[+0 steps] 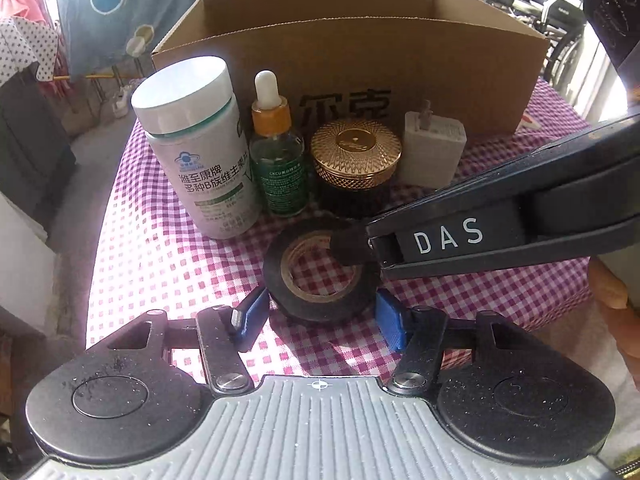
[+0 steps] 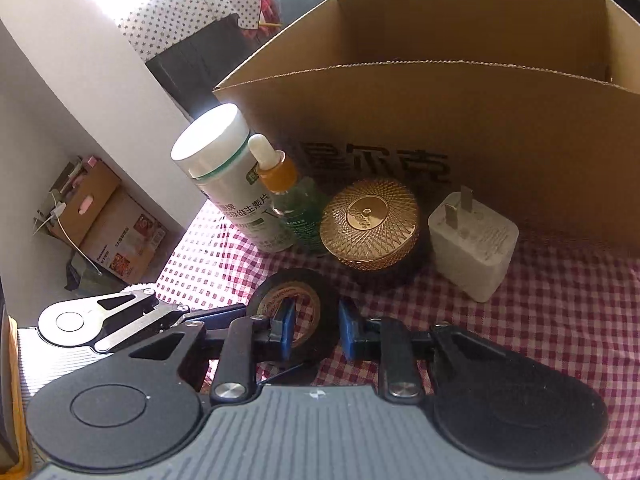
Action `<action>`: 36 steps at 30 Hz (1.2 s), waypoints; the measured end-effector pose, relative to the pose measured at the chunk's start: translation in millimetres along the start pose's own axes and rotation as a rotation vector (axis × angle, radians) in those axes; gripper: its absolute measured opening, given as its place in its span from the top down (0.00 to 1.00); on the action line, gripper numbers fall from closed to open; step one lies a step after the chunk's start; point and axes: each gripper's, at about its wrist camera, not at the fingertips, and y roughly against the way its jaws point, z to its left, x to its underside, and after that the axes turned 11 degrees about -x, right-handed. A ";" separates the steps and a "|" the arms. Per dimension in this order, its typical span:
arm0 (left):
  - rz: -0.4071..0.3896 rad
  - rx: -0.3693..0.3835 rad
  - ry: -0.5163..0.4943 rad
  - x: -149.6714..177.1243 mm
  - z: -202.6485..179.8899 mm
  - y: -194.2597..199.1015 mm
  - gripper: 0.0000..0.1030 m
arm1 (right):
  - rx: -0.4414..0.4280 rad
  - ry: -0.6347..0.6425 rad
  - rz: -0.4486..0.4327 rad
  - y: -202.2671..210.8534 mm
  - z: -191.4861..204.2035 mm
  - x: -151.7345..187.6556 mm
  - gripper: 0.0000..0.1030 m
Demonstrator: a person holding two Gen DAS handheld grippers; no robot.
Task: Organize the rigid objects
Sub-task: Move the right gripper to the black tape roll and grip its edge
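Tape [image 1: 320,276] is the thing both grippers are on right now; it's a black roll lying flat on the checked cloth [image 1: 160,248], in front of a row of 4 other items and a bit nearer the cameras than them.

Left gripper [image 1: 320,314] has a blue pad on each side of the roll, both outside it and right up against its outer wall; can't tell from that angle if they actually press or just sit beside it, so the grip is a maybe.

Right gripper [image 2: 314,330] comes in from the right side of the left view as a dark arm marked DAS; its fingers are narrow and pinch the roll's wall, 1 pad [image 2: 285,330] inside the cardboard core and the other outside the black rim; looks like a real hold.

Behind the tape, left to right: white bottle [image 1: 198,152] with a white cap, standing upright; dropper bottle [image 1: 280,152], green glass with an orange collar, just beside it; gold jar [image 1: 355,154] with a patterned lid; white charger [image 1: 432,152] with prongs pointing up; the 4 stand close together.

Behind them is an open cardboard box [image 1: 460,72] with black print on its front wall; what's inside is hidden from both views.
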 end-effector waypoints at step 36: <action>-0.057 0.090 -0.082 1.4 -51.6 0.6 0.38 | 0.119 0.076 0.018 25.6 -17.6 19.1 0.77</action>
